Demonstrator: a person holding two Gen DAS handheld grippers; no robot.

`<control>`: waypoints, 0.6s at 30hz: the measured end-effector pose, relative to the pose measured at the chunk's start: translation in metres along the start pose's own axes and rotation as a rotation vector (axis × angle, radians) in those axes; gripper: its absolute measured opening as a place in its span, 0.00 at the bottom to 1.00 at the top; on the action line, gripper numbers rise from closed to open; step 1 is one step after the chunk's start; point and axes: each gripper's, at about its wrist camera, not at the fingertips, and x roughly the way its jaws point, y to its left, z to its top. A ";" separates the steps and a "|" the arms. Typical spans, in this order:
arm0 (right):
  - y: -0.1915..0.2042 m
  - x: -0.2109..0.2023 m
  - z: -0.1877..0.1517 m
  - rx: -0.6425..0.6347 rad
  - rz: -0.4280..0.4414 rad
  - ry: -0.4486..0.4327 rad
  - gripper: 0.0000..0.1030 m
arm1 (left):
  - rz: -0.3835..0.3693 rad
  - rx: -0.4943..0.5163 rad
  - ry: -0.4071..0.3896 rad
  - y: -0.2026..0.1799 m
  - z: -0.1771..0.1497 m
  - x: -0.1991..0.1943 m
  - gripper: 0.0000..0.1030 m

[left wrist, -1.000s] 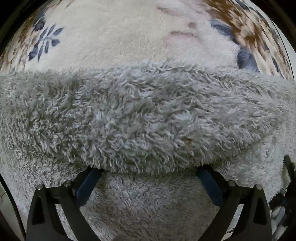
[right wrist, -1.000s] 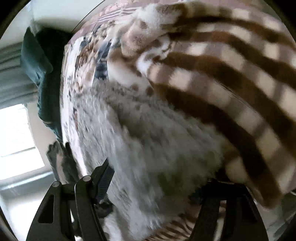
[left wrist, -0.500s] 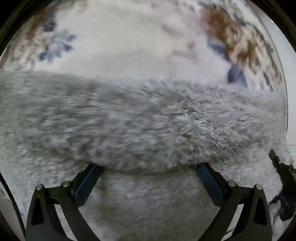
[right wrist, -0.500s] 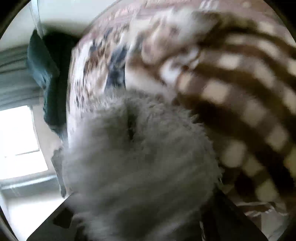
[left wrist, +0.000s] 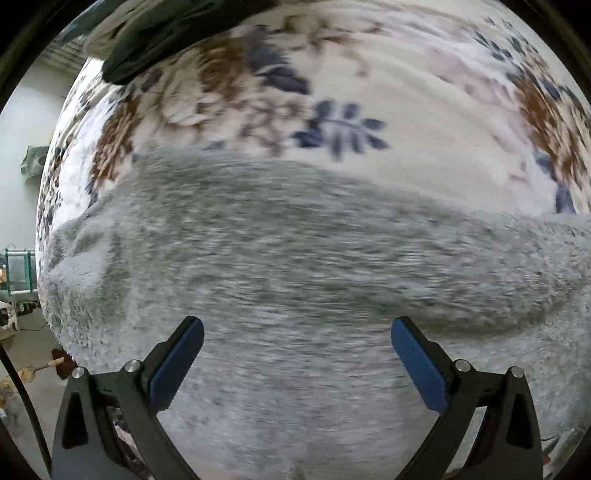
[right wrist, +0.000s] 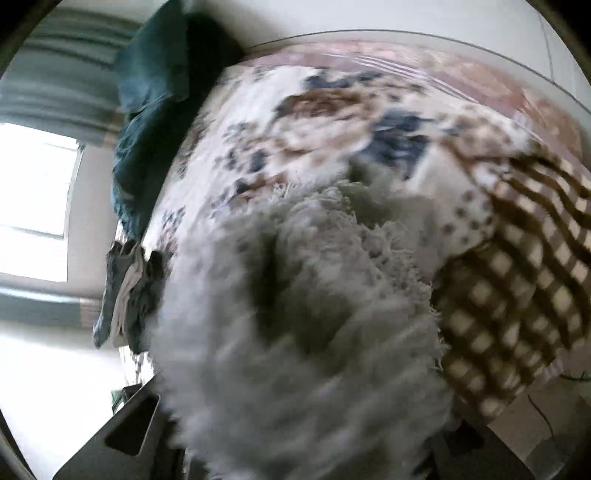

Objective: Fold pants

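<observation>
The fluffy grey pants (left wrist: 295, 266) lie across a floral bedspread (left wrist: 424, 122) in the left wrist view, motion-blurred. My left gripper (left wrist: 295, 354) is open above them, its blue pads (left wrist: 177, 362) wide apart and holding nothing. In the right wrist view a bunched mass of the grey pants (right wrist: 303, 332) fills the lower centre and covers my right gripper's fingers. Only part of the gripper's black frame shows at the lower left. The fabric appears lifted with the gripper, so it looks shut on it.
A brown-and-cream checked blanket (right wrist: 517, 295) lies to the right of the pants. A dark teal garment (right wrist: 155, 92) sits at the bed's far edge, also seen in the left wrist view (left wrist: 166, 33). A bright window (right wrist: 33, 206) is at left. Floor clutter (left wrist: 22, 332) lies beyond the bed's edge.
My left gripper has pulled back and up from the pants; its pads, earlier buried under the fold, are now free. My right gripper has lifted and swung with a bunch of pants.
</observation>
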 end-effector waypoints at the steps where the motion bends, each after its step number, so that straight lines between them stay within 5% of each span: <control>1: 0.014 -0.001 -0.009 -0.019 -0.008 -0.003 0.16 | -0.024 -0.011 -0.003 0.013 0.000 0.000 1.00; 8: 0.094 0.018 -0.100 -0.134 0.001 0.048 0.16 | -0.113 -0.120 0.015 0.154 -0.034 -0.014 1.00; 18: 0.198 0.167 -0.291 -0.557 -0.109 0.339 0.20 | -0.207 -0.281 0.077 0.321 -0.090 0.014 1.00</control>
